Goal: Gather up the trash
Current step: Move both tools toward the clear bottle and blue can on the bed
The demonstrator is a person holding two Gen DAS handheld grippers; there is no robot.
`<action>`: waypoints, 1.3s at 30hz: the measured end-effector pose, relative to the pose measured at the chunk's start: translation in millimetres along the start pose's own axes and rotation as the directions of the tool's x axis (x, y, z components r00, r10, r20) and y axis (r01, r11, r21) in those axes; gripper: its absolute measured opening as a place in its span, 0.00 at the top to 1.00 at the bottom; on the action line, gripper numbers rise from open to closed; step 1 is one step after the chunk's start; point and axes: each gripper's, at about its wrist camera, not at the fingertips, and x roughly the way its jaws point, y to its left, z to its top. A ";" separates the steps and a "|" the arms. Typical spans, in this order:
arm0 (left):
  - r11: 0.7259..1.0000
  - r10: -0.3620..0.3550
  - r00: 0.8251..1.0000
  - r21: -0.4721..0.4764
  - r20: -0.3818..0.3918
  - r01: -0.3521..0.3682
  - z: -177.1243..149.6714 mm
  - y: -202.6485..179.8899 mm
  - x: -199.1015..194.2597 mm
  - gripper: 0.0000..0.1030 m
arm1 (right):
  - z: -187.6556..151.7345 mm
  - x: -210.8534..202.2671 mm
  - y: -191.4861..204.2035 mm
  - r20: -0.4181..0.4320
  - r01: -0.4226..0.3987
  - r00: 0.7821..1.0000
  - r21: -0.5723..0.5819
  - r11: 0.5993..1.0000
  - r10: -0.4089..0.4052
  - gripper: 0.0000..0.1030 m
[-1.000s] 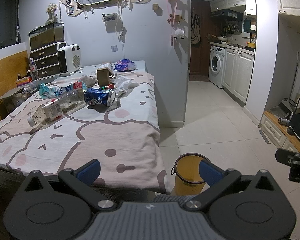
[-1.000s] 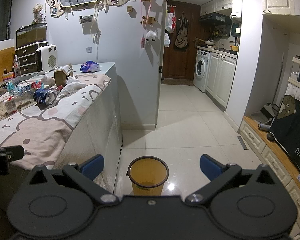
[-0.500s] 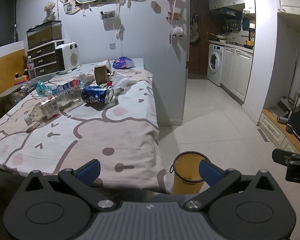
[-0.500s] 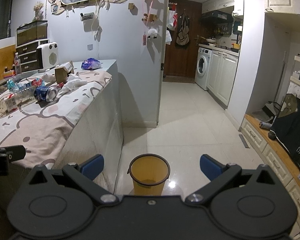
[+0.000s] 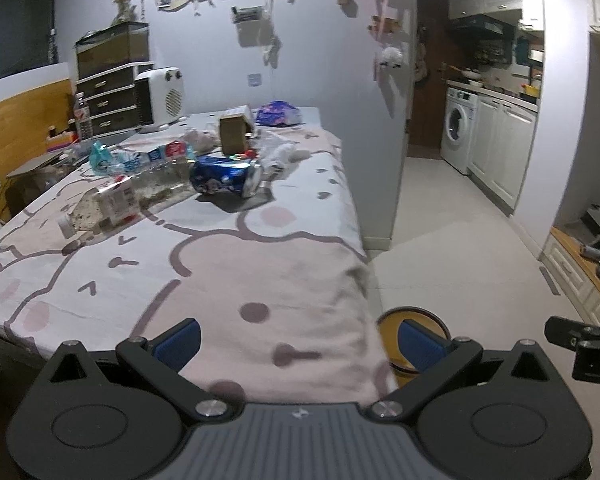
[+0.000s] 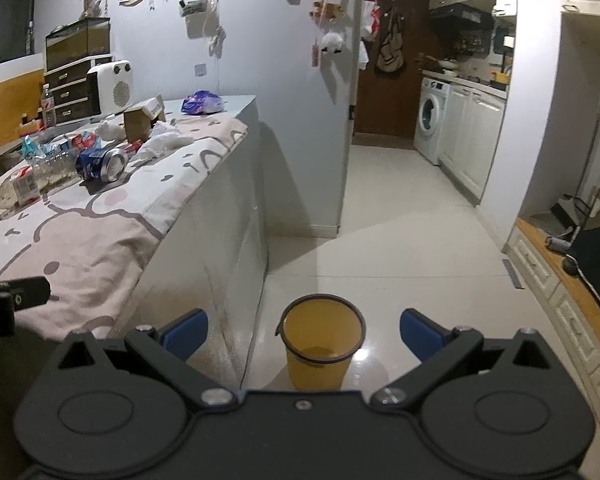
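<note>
Trash lies on a table with a pink cartoon cloth [image 5: 228,264]: a crushed blue can [image 5: 224,176], a clear plastic bottle [image 5: 112,204], white tissues [image 5: 284,154], a brown box [image 5: 234,132] and a purple bag [image 5: 278,114]. The can also shows in the right wrist view [image 6: 100,164]. A yellow bin [image 6: 320,344] stands on the floor beside the table; its rim shows in the left wrist view [image 5: 414,312]. My left gripper [image 5: 298,342] is open and empty over the table's near edge. My right gripper [image 6: 304,330] is open and empty above the bin.
A white heater [image 5: 160,98] and dark drawers [image 5: 108,92] stand at the table's far end. A wall [image 5: 380,120] ends beside the table. Beyond it a tiled floor [image 6: 400,208] leads to a washing machine [image 6: 432,120] and white cabinets.
Both grippers have moved forward and up a little. The left one now looks further over the table; the bin sits lower behind its right finger. Both stay open.
</note>
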 end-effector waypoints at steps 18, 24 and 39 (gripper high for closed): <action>0.959 0.227 0.974 -0.172 0.000 -0.224 43.8 114.3 82.1 0.00 | 65.9 95.1 66.1 0.089 -0.143 0.985 -0.059 0.988 0.147 0.00; 0.938 0.298 0.955 -0.184 -0.001 -0.293 55.9 156.3 109.1 0.00 | 91.0 124.3 93.0 0.153 -0.181 0.970 -0.065 0.981 0.189 0.00; 0.927 0.306 0.949 -0.250 0.071 -0.280 93.6 264.6 156.6 0.00 | 132.2 195.1 151.3 0.127 -0.375 0.916 -0.061 0.925 0.380 0.00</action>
